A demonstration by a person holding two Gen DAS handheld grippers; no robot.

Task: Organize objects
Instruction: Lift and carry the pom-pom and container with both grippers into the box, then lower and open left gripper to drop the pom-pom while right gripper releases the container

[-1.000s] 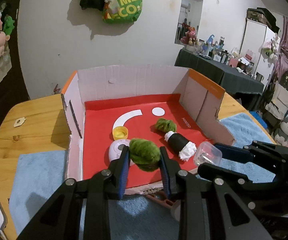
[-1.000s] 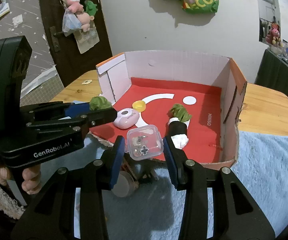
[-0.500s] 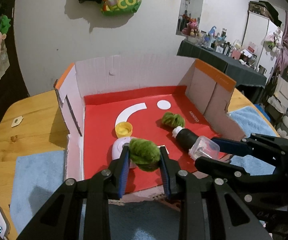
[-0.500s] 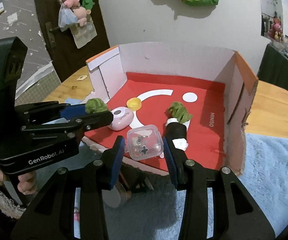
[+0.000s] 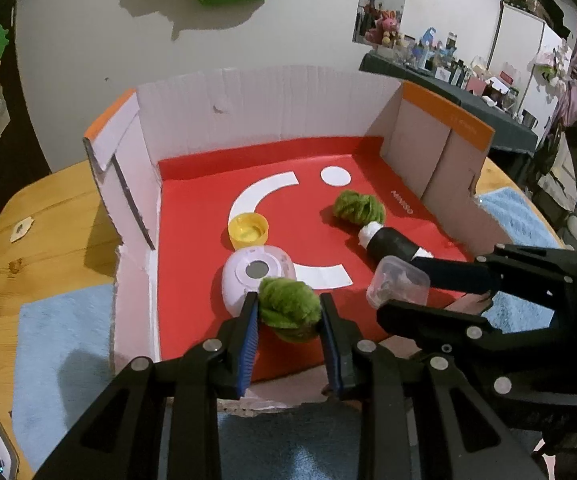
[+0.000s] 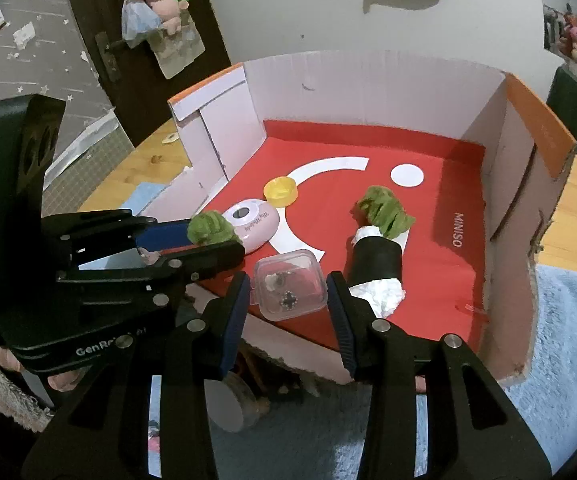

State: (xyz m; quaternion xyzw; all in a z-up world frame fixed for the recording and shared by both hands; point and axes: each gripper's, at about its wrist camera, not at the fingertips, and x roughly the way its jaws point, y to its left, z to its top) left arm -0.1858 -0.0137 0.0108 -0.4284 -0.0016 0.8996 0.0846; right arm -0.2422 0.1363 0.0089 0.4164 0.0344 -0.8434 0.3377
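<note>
Nearest: blue terry cloth [image 5: 60, 344], nubbly, laid flat on a pale wooden table [image 5: 48, 224].

Left gripper [image 5: 288, 314]: black plastic frame, ribbed blue pads. Jaws pinching a green fuzzy ball [image 5: 288, 308], soft and lumpy, held over the near-left part of the box floor.

Right gripper [image 6: 288, 296]: same build. Jaws clamped on the two sides of a small clear plastic box [image 6: 289, 285], rounded square, small trinkets visible inside, held over the near edge of the box floor.

Cardboard box [image 5: 268, 92]: shallow, open-topped, corrugated white walls, orange-edged flaps, front wall torn low and ragged. Floor is smooth red card with white arc and dot shapes.

On that floor, near to far:
- pink-white rounded case [image 5: 256, 276], glossy, grey disc on top, just behind the green ball;
- black cylinder with white crumpled ends [image 6: 376, 264], lying on its side;
- yellow bottle cap [image 5: 248, 231], open side up;
- second green fuzzy tuft [image 5: 358, 208], touching the cylinder's far end.
</note>
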